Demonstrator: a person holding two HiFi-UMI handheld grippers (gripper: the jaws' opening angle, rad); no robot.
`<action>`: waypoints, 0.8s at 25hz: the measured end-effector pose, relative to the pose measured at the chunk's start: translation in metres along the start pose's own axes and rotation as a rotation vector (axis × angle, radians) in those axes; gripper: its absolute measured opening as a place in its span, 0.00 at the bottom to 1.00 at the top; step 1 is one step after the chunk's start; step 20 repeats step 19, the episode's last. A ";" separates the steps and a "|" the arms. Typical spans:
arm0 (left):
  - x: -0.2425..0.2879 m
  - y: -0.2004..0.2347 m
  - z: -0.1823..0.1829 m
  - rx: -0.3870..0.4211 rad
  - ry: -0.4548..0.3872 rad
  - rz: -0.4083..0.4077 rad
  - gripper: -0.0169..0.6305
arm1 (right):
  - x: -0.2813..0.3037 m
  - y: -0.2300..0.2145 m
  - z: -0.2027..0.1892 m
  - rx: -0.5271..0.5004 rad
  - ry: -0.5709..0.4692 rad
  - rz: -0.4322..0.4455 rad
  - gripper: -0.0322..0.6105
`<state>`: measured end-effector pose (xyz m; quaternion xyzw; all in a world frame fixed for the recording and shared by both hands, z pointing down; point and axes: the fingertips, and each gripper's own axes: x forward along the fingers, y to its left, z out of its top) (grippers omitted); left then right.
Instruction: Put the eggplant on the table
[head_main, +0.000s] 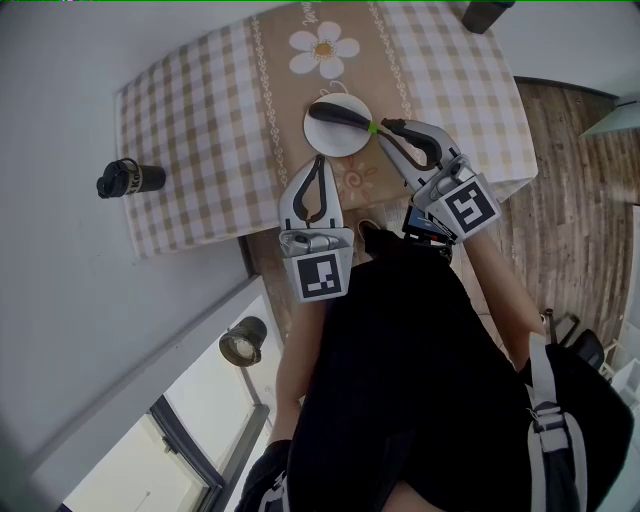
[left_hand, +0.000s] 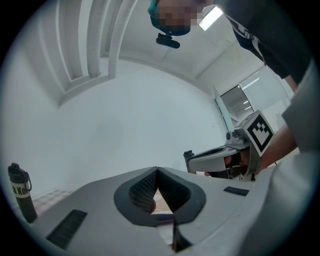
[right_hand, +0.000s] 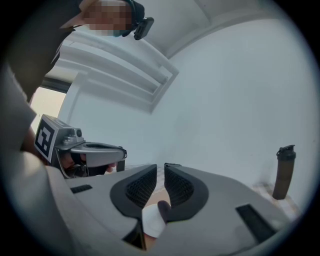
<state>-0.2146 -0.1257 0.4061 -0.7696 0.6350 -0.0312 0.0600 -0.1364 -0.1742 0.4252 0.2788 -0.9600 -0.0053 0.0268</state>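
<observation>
My black shirt (head_main: 400, 370) is nearest; beyond it my left tool (head_main: 320, 165) is pressed together, empty. My right tool (head_main: 388, 126) pinches the stem of the eggplant (head_main: 340, 113), lying on a white plate (head_main: 328, 143) on the worktop (head_main: 200, 120).

The right claw (head_main: 385, 125) grips the eggplant (head_main: 338, 113) by its stem on a white plate (head_main: 335, 146).

A bench (head_main: 200, 130) under a beige checked cloth with a daisy-printed runner (head_main: 325, 50) stood against plain white walls (left_hand: 125, 125). Wood-plank floor (head_main: 560, 200) lay to its right. A bright window (left_hand: 239, 102) showed beyond, and a strip light (left_hand: 210, 17) glowed on the ceiling.
</observation>
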 end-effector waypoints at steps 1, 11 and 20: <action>0.000 0.000 0.000 0.001 0.002 -0.001 0.01 | 0.000 0.000 -0.001 0.000 0.002 -0.002 0.13; -0.004 0.002 -0.008 -0.004 0.023 0.007 0.01 | 0.005 0.001 -0.006 -0.002 0.014 0.010 0.13; -0.007 0.007 -0.013 -0.013 0.025 0.023 0.01 | 0.013 -0.003 -0.014 0.001 0.040 0.010 0.13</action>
